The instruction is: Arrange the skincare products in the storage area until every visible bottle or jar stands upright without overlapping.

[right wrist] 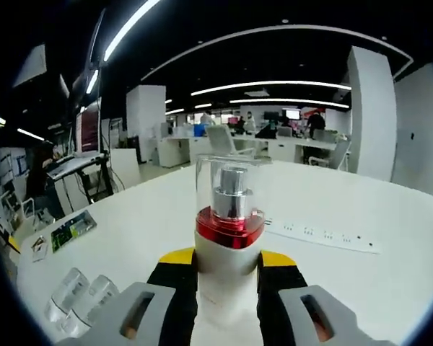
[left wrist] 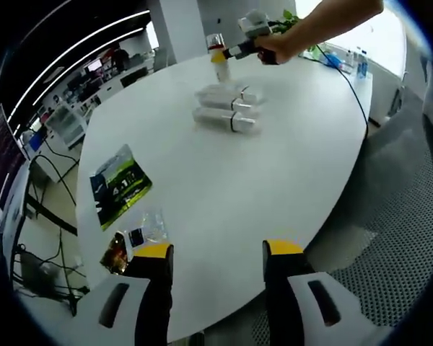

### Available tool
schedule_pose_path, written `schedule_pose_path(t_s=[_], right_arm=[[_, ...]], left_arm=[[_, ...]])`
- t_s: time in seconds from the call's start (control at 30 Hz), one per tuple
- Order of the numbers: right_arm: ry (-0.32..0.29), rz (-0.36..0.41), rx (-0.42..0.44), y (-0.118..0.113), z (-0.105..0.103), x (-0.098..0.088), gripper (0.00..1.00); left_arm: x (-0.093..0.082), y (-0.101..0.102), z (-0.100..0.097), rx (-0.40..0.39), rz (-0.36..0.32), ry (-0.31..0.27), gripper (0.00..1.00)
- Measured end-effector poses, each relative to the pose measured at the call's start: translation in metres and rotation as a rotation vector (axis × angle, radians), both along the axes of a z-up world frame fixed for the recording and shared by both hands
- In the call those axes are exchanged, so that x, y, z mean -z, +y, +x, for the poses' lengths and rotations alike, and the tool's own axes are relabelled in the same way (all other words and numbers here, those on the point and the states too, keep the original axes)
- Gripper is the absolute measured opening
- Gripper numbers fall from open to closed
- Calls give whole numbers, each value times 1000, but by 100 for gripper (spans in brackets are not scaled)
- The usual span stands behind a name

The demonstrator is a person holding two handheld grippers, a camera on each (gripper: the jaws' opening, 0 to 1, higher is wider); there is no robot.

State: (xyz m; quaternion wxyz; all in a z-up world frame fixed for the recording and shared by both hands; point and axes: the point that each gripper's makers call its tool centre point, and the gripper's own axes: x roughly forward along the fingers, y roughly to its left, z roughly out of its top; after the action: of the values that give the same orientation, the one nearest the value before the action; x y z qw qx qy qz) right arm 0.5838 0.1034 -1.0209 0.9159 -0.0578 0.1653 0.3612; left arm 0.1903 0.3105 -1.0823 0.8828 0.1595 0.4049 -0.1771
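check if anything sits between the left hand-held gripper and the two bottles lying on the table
Nothing visible does. The left hand-held gripper is open at the table's near edge, with bare white tabletop up to the two lying bottles. The green packet and small wrappers lie off to its left.

Counter (left wrist: 224, 180): smooth matt white. Pump bottle (right wrist: 228, 238): clear glossy plastic cap, shiny metal pump, glossy red collar.

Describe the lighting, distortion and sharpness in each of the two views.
Left gripper view: strong fisheye bending of the white table edge, daylight blown out at a window top right, the lying bottles small and soft. Right gripper view: ceiling light strips curve into arcs, the dark ceiling contrasts with the bright table, the held pump bottle is sharp, with reflections in its clear cap; the fingers are slightly blurred.
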Motion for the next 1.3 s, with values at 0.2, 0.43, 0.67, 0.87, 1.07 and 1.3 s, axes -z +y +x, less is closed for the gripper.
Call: schedule_pose_path(t_s=[0.2,0.43,0.67,0.87,1.07,1.3], right_arm=[[-3,12,0,1,2,0,24],[-13,24,17,2,1,1,24],[-26,11,6,2,-5,1,24],[-38,-17,-10,3,-11,2,24],[-30,-9,0,3,-11,2,25],[51,14,55,-2,-10,8,40]], left_arm=[[0,0,0,4,2,1,45],[0,1,0,2,4,1,45],[2,1,-1,4,7,7,44],[2,0,-1,7,7,10,43],[2,1,-2,6,8,10,43],[2,2,-1,3,9,9,43]])
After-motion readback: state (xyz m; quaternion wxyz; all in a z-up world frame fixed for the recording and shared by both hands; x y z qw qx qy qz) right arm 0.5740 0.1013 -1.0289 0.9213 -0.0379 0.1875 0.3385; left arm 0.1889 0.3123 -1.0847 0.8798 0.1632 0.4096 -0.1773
